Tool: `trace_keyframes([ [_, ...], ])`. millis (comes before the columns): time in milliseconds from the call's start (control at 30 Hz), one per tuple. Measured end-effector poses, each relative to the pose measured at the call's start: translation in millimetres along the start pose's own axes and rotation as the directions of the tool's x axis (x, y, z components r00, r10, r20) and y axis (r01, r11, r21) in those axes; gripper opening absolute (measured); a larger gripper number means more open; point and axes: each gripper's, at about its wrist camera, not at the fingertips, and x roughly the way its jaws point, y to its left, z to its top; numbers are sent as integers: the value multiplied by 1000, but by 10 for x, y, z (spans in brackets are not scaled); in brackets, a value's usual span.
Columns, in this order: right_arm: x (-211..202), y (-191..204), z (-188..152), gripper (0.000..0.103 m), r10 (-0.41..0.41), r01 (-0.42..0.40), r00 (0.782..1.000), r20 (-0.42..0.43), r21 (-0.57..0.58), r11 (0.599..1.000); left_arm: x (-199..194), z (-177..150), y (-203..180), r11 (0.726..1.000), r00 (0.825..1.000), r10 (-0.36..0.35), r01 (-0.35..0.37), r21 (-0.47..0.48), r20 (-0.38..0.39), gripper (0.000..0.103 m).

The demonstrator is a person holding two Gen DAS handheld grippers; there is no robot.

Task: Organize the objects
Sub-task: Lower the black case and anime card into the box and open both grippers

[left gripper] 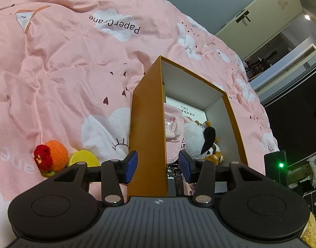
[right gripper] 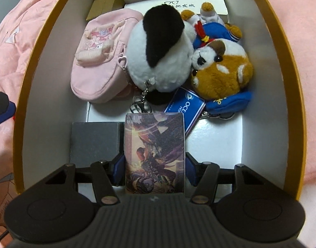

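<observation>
Box [right gripper: 30,86] was mostly packed: pouch [right gripper: 96,62], 2 plush toys inside. Right gripper [right gripper: 155,165] clamped the card pack [right gripper: 156,153] low in the box. Left gripper [left gripper: 158,165] pinched its wall. Crochet orange [left gripper: 54,155] and yellow lid [left gripper: 83,158] left on the bed.

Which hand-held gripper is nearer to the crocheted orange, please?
Left. The left hand-held gripper straddles the box wall, with the crocheted orange just beside it; the right hand-held gripper is inside the box.

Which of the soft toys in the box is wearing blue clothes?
The brown-and-white plush on the right: it wears a blue outfit. The round white plush beside it only has a black patch.
</observation>
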Motion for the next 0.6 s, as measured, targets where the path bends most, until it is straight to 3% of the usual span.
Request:
trace_keyframes([
  [267, -78, -89, 6, 71, 59, -59, 998, 7, 31, 998, 13, -9, -3, 1000, 1000, -1, 1, 1, -11, 53],
  [400, -97, -118, -20, 53, 66, -67, 998, 4, 42, 997, 1, -5, 12, 1000, 1000, 4, -4, -8, -7, 53],
  [600, -69, -112, -95, 44, 54, -55, 998, 14, 40, 998, -22, 16, 40, 1000, 1000, 14, -14, -22, 2, 53],
])
